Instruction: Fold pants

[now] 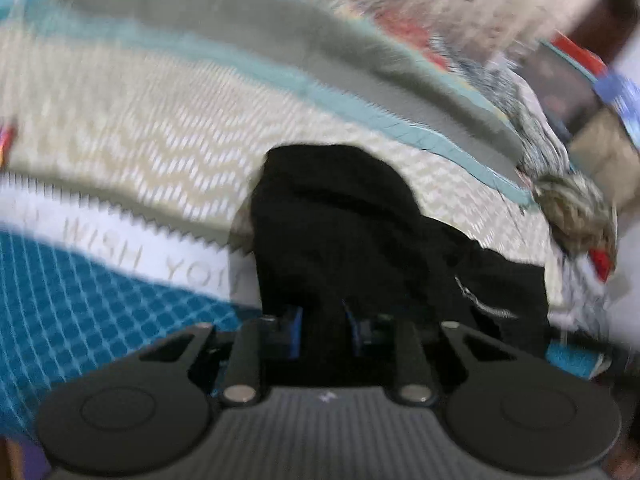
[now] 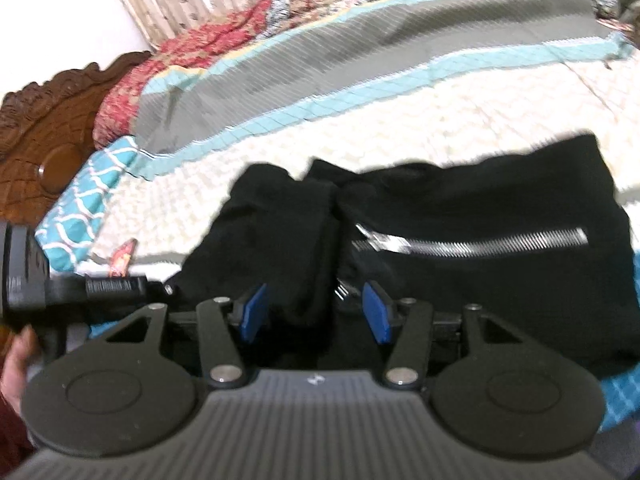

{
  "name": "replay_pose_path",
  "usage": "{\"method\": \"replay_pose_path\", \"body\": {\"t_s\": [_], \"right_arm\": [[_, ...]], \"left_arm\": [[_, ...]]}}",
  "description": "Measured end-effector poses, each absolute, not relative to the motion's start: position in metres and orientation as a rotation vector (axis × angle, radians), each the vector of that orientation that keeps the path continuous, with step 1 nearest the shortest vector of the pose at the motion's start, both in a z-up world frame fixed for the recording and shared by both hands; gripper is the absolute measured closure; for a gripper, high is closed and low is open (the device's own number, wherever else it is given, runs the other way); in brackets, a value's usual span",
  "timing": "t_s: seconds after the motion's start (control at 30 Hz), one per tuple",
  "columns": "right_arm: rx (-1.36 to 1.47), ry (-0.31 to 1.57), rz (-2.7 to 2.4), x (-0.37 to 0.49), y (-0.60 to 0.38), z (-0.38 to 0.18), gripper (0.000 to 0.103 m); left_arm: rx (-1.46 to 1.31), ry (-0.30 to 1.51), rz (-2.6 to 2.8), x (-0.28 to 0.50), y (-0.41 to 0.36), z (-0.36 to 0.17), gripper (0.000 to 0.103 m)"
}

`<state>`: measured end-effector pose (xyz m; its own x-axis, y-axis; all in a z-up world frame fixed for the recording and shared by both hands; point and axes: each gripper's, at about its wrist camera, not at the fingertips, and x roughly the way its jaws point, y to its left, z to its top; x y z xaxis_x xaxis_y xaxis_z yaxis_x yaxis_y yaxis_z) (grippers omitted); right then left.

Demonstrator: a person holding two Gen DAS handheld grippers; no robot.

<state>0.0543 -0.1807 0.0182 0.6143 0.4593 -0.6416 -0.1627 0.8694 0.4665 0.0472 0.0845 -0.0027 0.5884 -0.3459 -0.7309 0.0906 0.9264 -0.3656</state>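
The black pants (image 1: 340, 220) lie bunched on a quilted bedspread (image 1: 140, 120). In the left wrist view my left gripper (image 1: 324, 328) is shut on a fold of them, with black cloth filling the narrow gap between its blue pads (image 1: 297, 326). In the right wrist view the pants (image 2: 500, 208) spread out to the right, showing a silver zipper (image 2: 480, 244). My right gripper (image 2: 316, 312) holds a thick bunch of the black cloth, its blue pads (image 2: 254, 312) standing half apart against it. The left wrist view is blurred.
The bed has cream, teal and grey quilt bands (image 2: 320, 60) and a floral blanket (image 2: 200, 44) at the back. A carved wooden headboard (image 2: 48, 128) stands at the left. The left gripper's housing (image 2: 28, 272) and a hand (image 2: 14, 356) show at the left edge. Crumpled cloths (image 1: 576, 208) lie on the right.
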Motion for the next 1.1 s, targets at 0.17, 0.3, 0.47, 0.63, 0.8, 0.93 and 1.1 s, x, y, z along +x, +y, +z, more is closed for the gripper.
{"method": "replay_pose_path", "body": {"t_s": [0.17, 0.3, 0.47, 0.63, 0.8, 0.93, 1.1], "right_arm": [[0.315, 0.873, 0.493, 0.106, -0.134, 0.042, 0.047], [0.14, 0.91, 0.566, 0.135, -0.081, 0.044, 0.038], [0.06, 1.121, 0.627, 0.172, -0.047, 0.016, 0.025], [-0.026, 1.109, 0.54, 0.17, -0.059, -0.002, 0.084], [0.277, 0.996, 0.519, 0.161, -0.137, 0.029, 0.087], [0.492, 0.924, 0.491, 0.14, -0.203, 0.042, 0.087], [0.676, 0.867, 0.419, 0.116, -0.266, 0.031, 0.087]], "left_arm": [[-0.07, 0.804, -0.23, 0.029, 0.04, 0.008, 0.083], [0.105, 0.72, -0.266, 0.013, 0.006, 0.017, 0.083], [0.28, 0.645, -0.297, -0.001, -0.03, 0.014, 0.083], [0.331, 0.609, -0.319, -0.008, -0.042, 0.02, 0.085], [0.196, 0.545, -0.435, -0.011, -0.035, 0.051, 0.081], [-0.017, 0.567, -0.633, -0.005, -0.034, 0.074, 0.08], [-0.092, 0.659, -0.775, 0.012, -0.07, 0.076, 0.081]]}}
